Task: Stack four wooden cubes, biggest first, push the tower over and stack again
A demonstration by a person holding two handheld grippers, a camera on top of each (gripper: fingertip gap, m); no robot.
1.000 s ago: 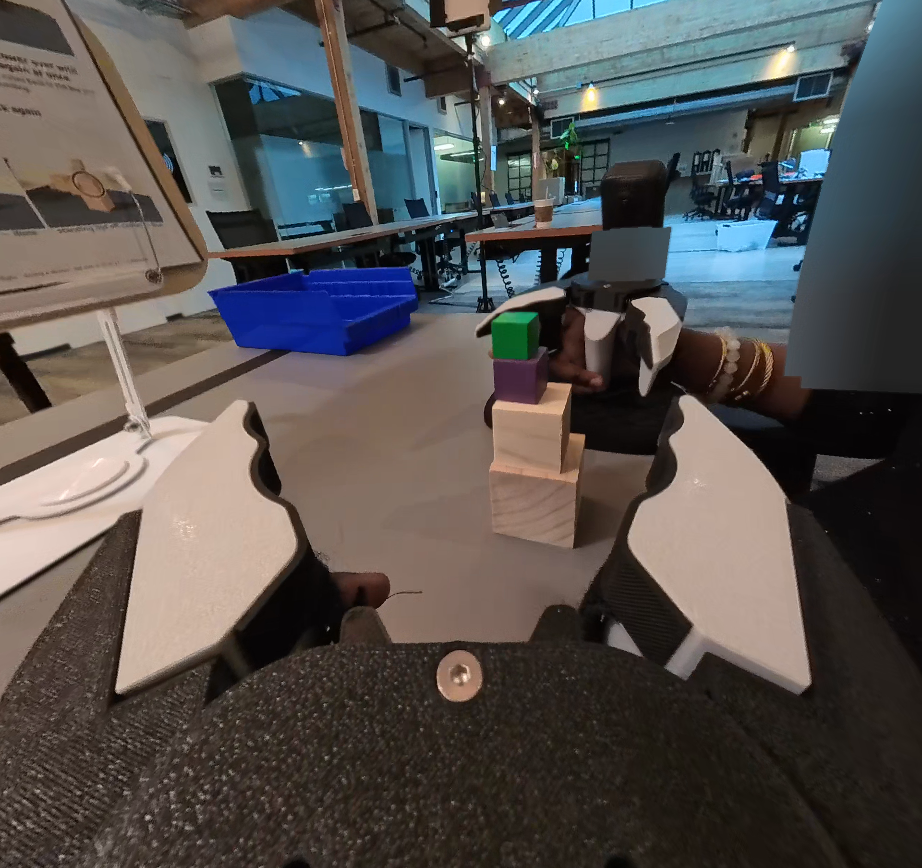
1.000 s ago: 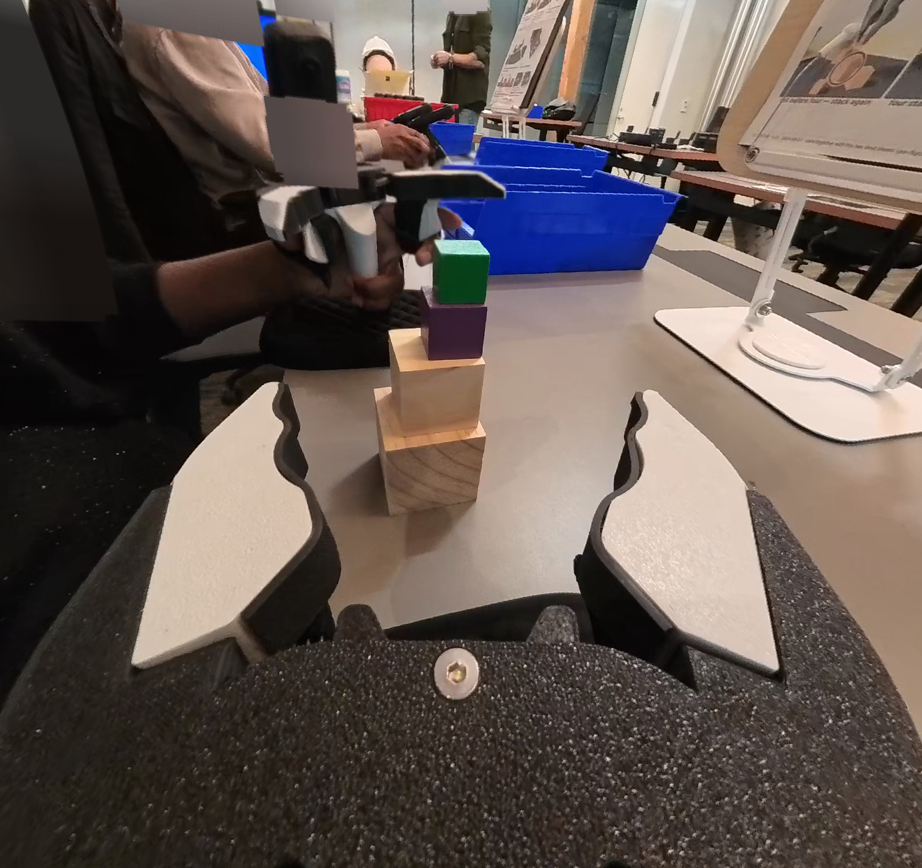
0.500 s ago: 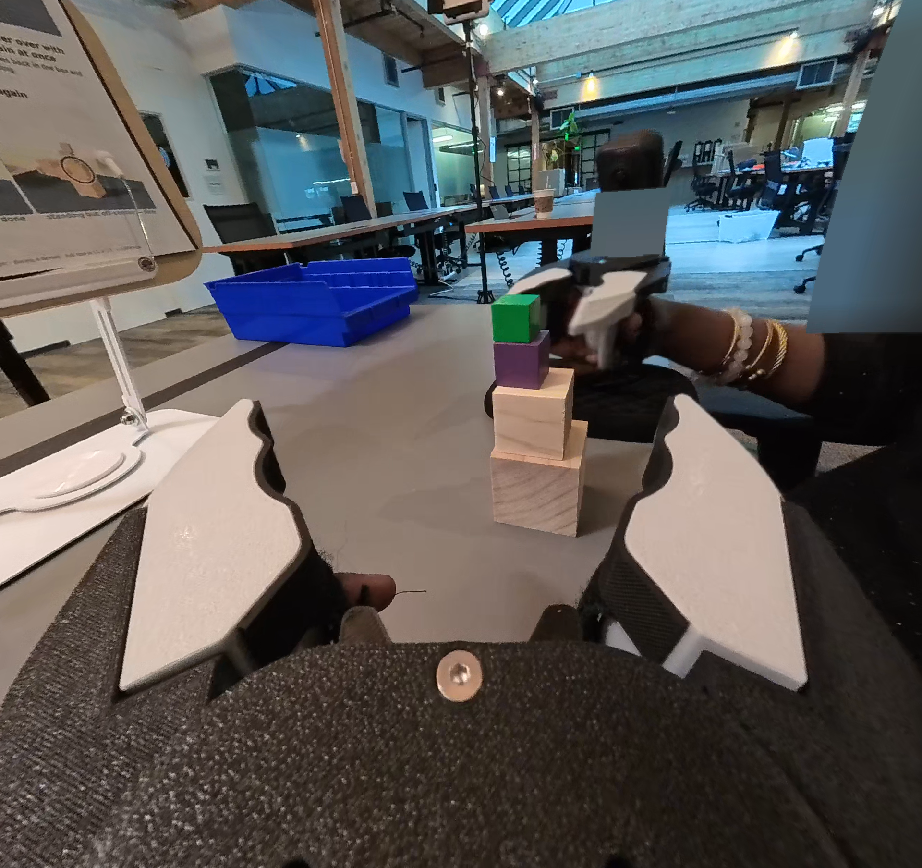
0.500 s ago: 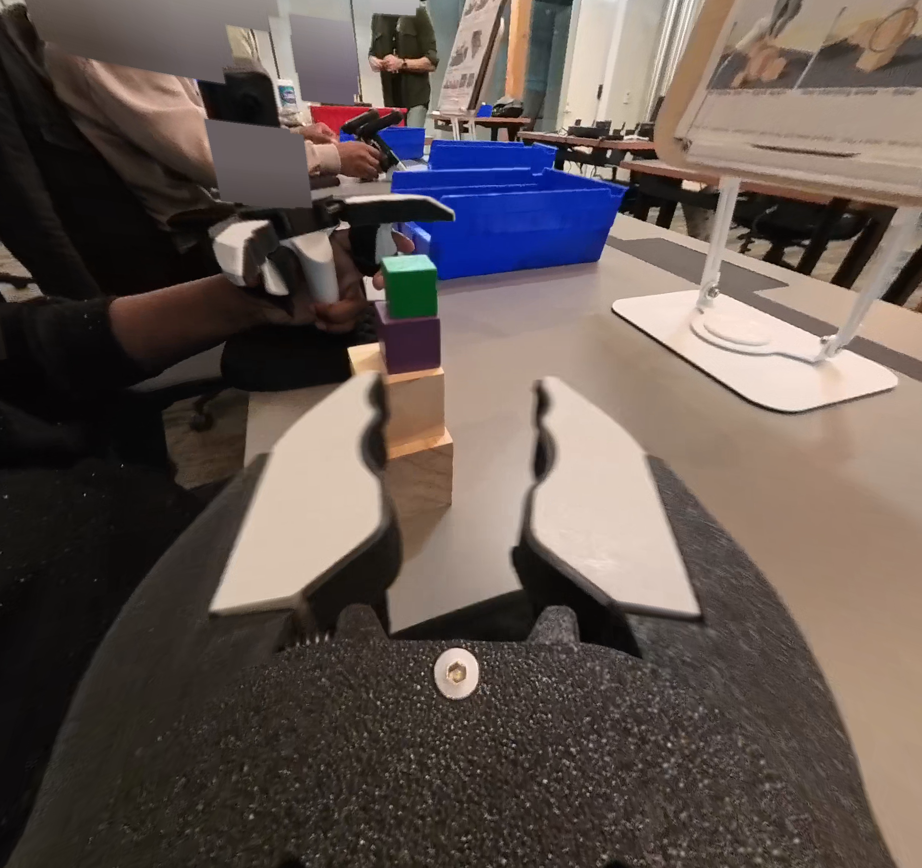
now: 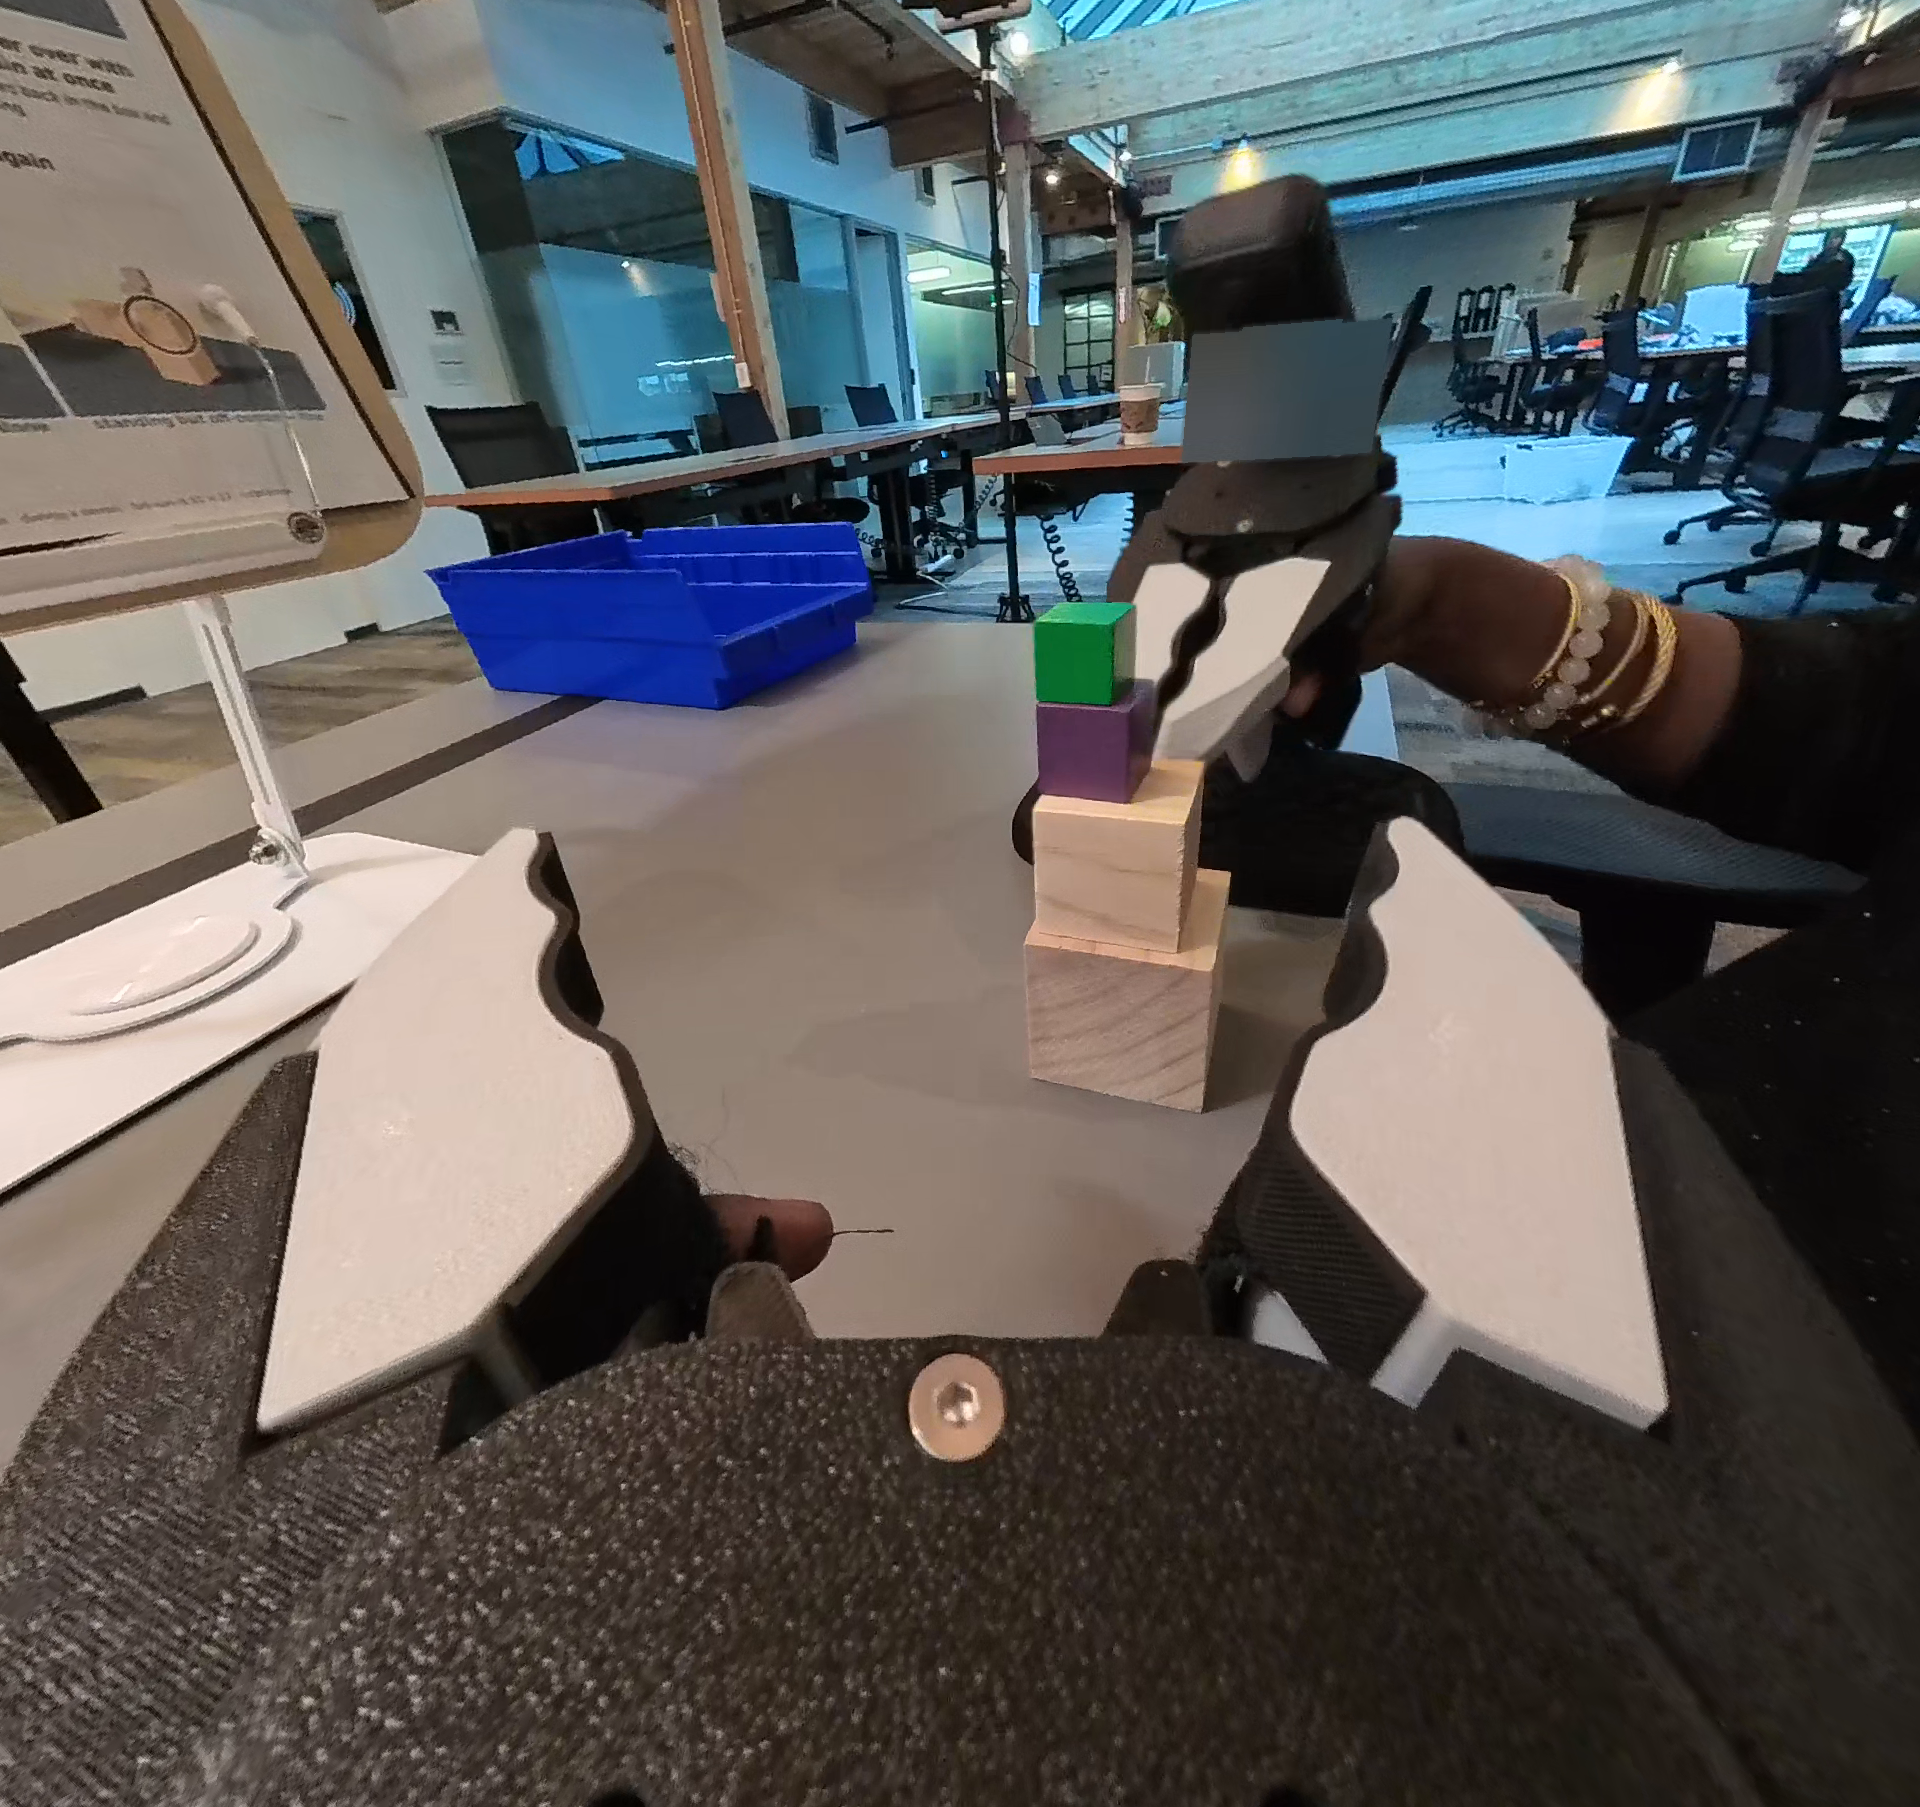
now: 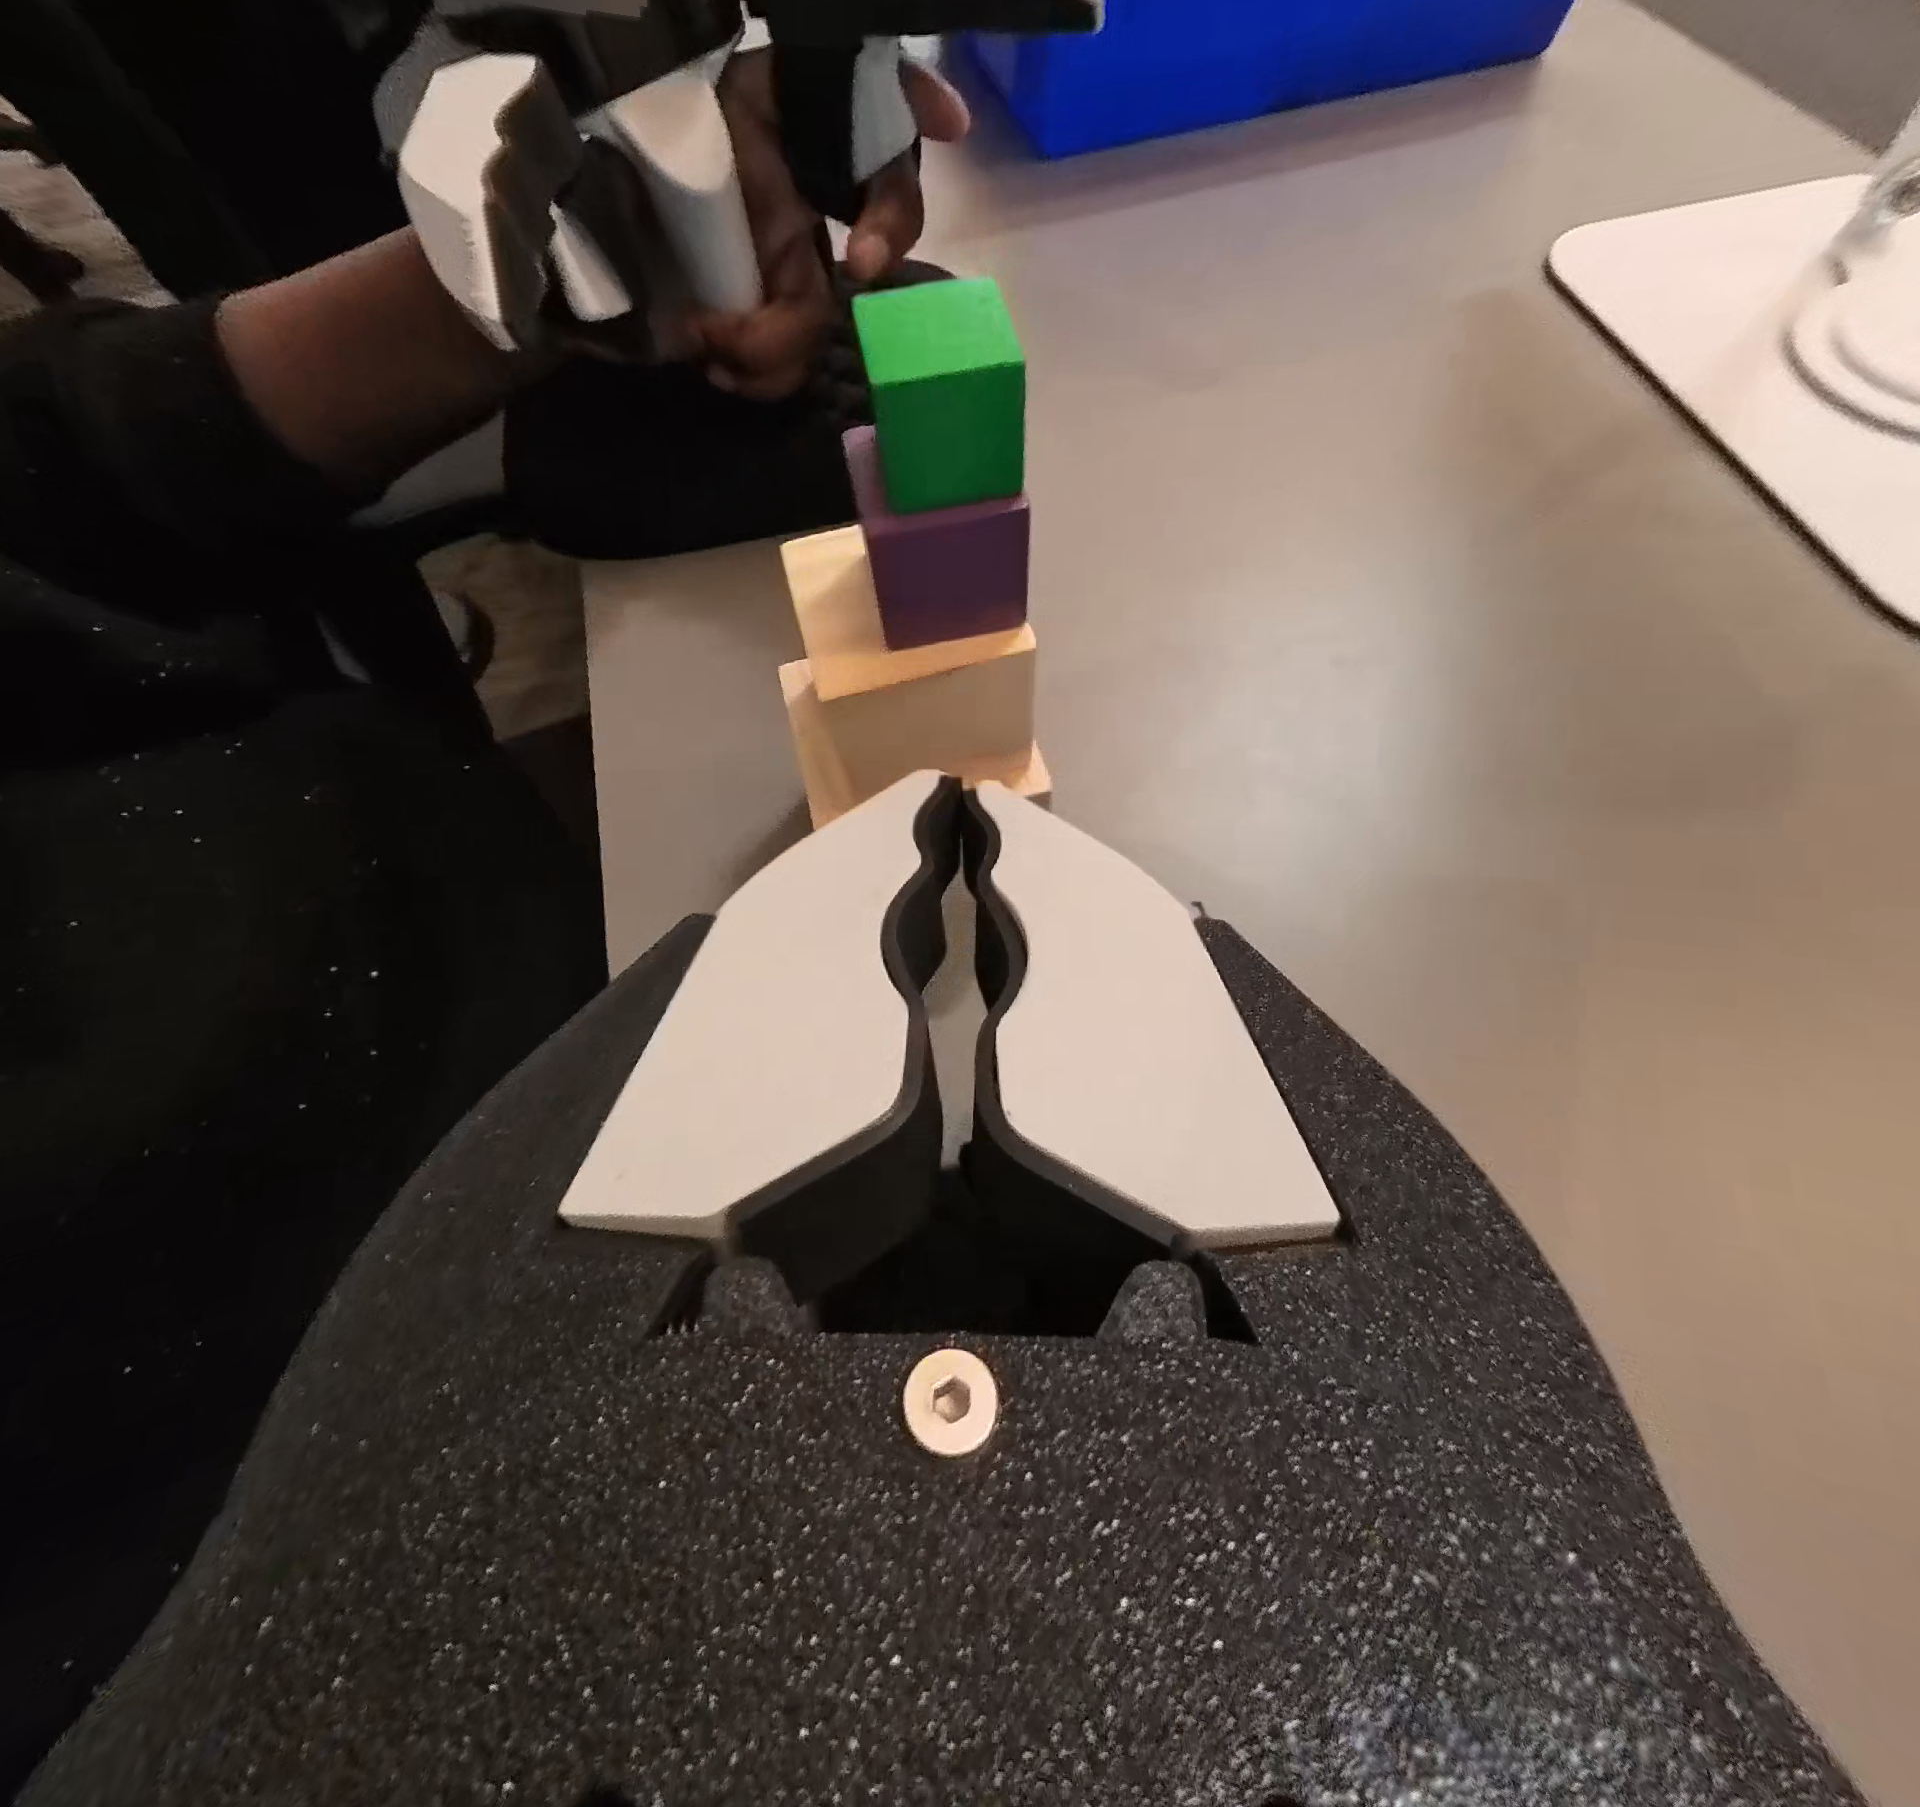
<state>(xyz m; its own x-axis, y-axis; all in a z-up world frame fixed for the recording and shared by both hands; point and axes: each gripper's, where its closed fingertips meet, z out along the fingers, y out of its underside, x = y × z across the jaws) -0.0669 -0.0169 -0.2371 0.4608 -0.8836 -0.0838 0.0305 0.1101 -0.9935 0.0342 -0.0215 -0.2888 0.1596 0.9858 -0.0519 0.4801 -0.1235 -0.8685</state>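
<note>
On the grey table [image 5: 831, 874] a blue bin [image 5: 665, 614] stands at about 11 o'clock from the left gripper [image 5: 966, 936]. The inside of the bin is hidden behind its walls, so I cannot tell if anything lies in it. In the right wrist view only one corner of this bin shows, at 12 to 1 o'clock, cut by the upper edge.

A tower of four cubes stands near the table edge: a large wooden cube [image 5: 1117, 1025] at the bottom, a smaller wooden cube [image 5: 1112, 869] on it, then a purple cube [image 5: 1091, 749], and a green cube [image 5: 1081, 651] on top. The cubes are shifted a little, not in one line. In the right wrist view the bottom cube is mostly covered by the fingertips of the right gripper [image 6: 961, 801].

A white stand base [image 5: 156, 957] at 9 o'clock carries a board with printed pages [image 5: 135, 303], cut off at the left edge.

The left gripper is held low over the table with its fingers spread wide and nothing between them; the tower stands at 1 o'clock, ahead of its right finger. A fingertip of the holding hand shows under the left finger [image 5: 457, 1113].

The right gripper points downward toward the tower from the other side. Its fingers are clenched together and bare, the tips close beside the purple cube; whether they touch it I cannot tell. The wrist [image 5: 1600, 656] behind it wears bracelets.
</note>
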